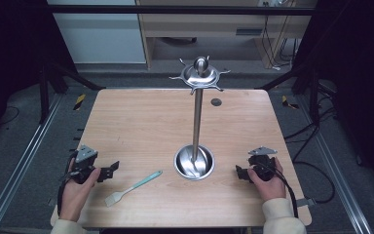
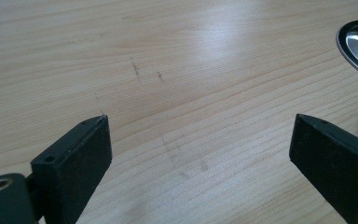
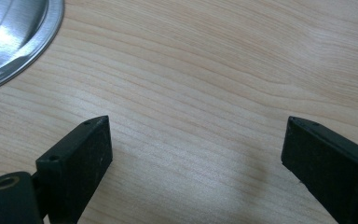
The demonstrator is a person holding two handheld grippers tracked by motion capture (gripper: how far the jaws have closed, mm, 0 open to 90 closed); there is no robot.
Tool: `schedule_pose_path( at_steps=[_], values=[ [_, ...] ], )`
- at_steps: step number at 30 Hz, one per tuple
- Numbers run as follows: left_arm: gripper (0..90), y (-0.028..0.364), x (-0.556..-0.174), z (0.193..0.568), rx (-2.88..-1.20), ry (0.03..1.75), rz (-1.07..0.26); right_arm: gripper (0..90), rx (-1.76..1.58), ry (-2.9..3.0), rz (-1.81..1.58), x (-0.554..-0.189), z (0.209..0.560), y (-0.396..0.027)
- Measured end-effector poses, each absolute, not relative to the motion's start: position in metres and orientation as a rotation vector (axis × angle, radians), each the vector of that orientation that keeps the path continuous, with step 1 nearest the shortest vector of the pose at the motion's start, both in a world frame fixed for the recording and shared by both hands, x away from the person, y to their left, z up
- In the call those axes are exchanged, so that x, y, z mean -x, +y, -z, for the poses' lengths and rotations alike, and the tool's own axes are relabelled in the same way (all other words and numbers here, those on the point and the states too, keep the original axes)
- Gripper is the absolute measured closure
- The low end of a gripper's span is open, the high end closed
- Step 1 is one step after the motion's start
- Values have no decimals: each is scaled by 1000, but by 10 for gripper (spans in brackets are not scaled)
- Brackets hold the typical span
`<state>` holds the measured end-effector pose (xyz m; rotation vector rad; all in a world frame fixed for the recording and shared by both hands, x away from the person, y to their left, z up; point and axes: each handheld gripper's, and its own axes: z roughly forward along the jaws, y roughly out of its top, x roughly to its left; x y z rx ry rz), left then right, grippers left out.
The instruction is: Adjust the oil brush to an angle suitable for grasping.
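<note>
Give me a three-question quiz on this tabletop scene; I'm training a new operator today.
1. True or false: the left gripper holds the teal spatula.
2. What stands in the middle of the table? A) steel hook stand B) kettle C) plate stack
3. Which gripper lies nearer the spatula?

Key:
1. False; its fingers are open and empty.
2. A
3. The left; the right gripper rests beyond the stand's base.

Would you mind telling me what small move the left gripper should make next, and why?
Probably shift the left gripper toward the teal silicone brush and line its open jaws up across the handle. The brush lies flat on the table just beside that gripper, untouched, and both grippers are empty; the metal hanging stand seems the likely place for it.
</note>
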<state>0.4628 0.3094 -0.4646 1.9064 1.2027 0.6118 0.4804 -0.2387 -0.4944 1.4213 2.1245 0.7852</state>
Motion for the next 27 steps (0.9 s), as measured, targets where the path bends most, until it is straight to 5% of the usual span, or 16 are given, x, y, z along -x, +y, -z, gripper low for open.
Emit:
schedule_pose_path(
  at_steps=[9,17,27],
  values=[
    [65,286,-457,430,-2050,1106,-586,93,-1421,2109,-798,-479,493,-241],
    [88,255,-470,405,-2352,1025,-513,93,-1410,2114,-822,-477,490,-239],
    [131,219,-476,407,-2595,896,-387,92,-1408,2111,-824,-477,489,-238]
  ],
)
